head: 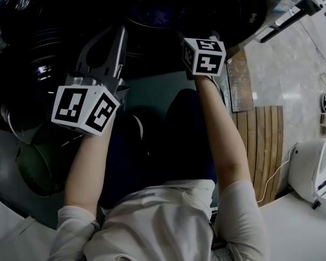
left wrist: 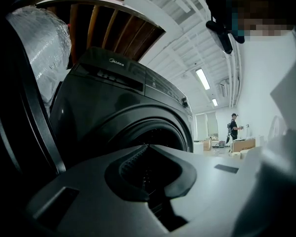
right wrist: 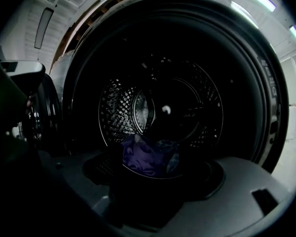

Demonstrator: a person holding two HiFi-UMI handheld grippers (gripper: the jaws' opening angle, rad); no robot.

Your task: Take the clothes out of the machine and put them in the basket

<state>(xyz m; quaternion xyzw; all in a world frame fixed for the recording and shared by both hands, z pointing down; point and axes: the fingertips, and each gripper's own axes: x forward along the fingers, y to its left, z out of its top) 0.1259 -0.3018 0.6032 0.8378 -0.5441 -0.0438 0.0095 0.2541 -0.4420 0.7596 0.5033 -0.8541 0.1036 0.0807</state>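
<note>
Clothes (right wrist: 144,158) low in the drum (right wrist: 113,113), our right gripper (right wrist: 153,171) wide open, empty, left gripper (left wrist: 145,147) closed empty, basket (head: 37,168) lower left.

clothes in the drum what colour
The clothes look purple; right gripper view shows them best.

**A:** What's underfoot?

**B:** Pale, glossy stone tiles (head: 293,75). A wooden slatted platform (head: 263,145) lies on them, with a white appliance (head: 311,170) just beside it and its cord (head: 277,173) trailing over the slats.

**A:** And overhead?

**B:** A white ribbed ceiling (left wrist: 187,38) with 2 long light strips (left wrist: 203,78), and brown wooden slats (left wrist: 113,28) closer in.

**A:** The far end?

**B:** A bright window (left wrist: 207,127) and a white wall (left wrist: 259,83). Cardboard boxes (left wrist: 244,144) sit on the floor, and 1 person (left wrist: 233,128) stands near them.
</note>
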